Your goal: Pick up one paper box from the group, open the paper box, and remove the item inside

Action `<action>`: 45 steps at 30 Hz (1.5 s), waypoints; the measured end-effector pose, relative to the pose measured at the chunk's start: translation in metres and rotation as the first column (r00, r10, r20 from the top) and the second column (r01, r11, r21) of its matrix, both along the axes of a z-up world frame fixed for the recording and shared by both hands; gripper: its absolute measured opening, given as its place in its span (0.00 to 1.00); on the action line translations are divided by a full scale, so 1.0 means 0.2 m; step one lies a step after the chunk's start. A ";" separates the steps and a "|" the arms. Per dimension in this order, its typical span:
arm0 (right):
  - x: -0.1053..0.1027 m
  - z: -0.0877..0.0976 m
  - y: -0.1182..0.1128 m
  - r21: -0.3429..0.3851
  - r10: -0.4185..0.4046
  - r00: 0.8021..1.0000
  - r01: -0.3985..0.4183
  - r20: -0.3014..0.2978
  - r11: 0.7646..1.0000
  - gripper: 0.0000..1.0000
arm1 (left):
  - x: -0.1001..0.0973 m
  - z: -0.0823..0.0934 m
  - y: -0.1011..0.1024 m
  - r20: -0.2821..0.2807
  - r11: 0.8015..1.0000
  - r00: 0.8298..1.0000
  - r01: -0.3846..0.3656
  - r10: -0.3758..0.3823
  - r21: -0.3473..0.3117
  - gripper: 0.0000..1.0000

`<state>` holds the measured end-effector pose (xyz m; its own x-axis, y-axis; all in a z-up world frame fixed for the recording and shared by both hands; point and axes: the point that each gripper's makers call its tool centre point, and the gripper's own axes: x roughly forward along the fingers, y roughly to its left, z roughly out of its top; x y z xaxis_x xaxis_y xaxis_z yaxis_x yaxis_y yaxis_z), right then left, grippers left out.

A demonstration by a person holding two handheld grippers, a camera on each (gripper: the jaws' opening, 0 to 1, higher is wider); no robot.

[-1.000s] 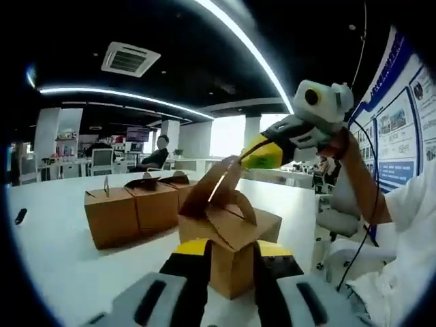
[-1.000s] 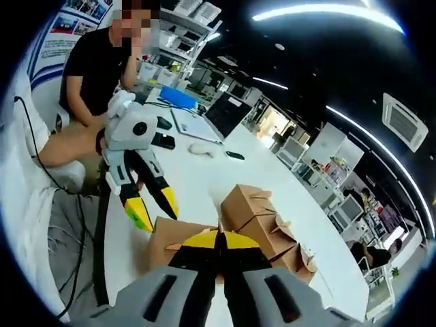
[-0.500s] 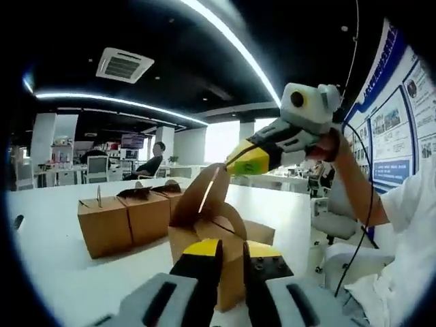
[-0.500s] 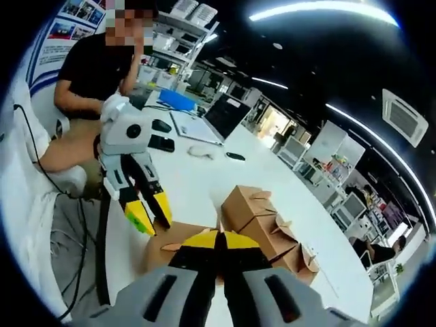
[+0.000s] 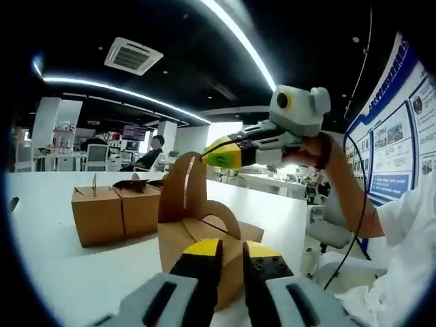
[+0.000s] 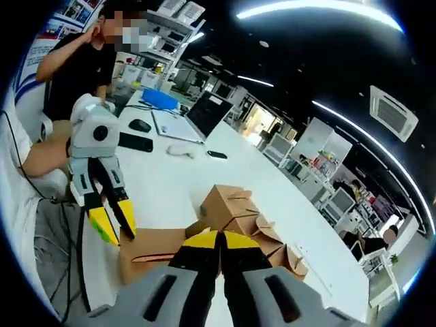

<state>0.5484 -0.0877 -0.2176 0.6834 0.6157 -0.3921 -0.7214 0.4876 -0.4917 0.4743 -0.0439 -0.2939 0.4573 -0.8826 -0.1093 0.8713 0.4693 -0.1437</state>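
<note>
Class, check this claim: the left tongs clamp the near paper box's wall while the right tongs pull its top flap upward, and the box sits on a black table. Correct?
One detail is wrong: the table is white, as the left gripper view shows. The left tongs do clamp the near paper box, and the right tongs do hold its top flap raised.

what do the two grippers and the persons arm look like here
Both grippers have light grey bodies, black jaws and yellow tips. In the left gripper view, the right gripper has green on its yellow tip, and a thin black cable hangs beside the white short sleeve. In the right gripper view, the left gripper has a blocky white-grey top.
</note>
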 end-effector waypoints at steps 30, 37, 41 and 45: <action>0.23 -0.11 -0.04 -0.022 -0.135 0.991 0.136 0.022 0.990 0.20 | 0.00 0.00 0.00 0.010 1.000 1.000 0.008 -0.008 0.000 0.15; 0.29 -0.21 -0.06 -0.066 -0.171 0.985 0.173 0.031 0.983 0.22 | 0.00 0.00 -0.01 0.010 1.000 1.000 0.014 -0.014 -0.002 0.15; 0.30 -0.28 -0.08 -0.068 -0.178 0.984 0.178 0.005 0.982 0.22 | 0.00 0.00 -0.01 0.010 1.000 1.000 0.014 -0.014 -0.002 0.15; 0.29 -0.31 -0.08 -0.070 -0.177 0.984 0.176 -0.018 0.982 0.22 | 0.00 0.00 -0.01 0.011 1.000 1.000 0.014 -0.014 -0.001 0.15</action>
